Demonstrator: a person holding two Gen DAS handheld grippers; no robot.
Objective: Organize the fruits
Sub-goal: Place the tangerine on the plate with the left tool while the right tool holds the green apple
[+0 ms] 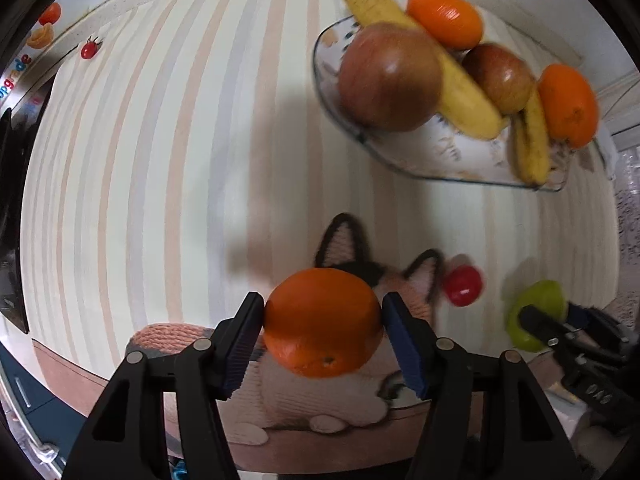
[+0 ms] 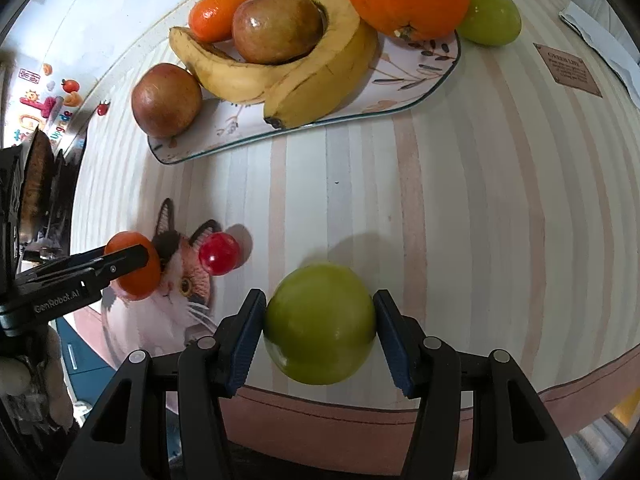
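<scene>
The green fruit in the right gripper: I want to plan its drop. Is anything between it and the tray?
Nothing visible. Bare striped tablecloth lies between the green fruit and the tray; the small red fruit sits off to the side.

Gripped a matt, finely pitted orange [image 1: 322, 322] between ribbed blue rubbery pads [image 1: 240, 350]. Clamped a smooth, glossy green apple [image 2: 320, 324] likewise. Showed matt black plastic on the fingers [image 2: 192, 396], with small metal rivets. Caught glare off a shiny red fruit [image 2: 219, 253]. Lay flat over striped matt cloth [image 2: 460, 200]; looked glassy along the tray rim [image 2: 400, 110].
</scene>
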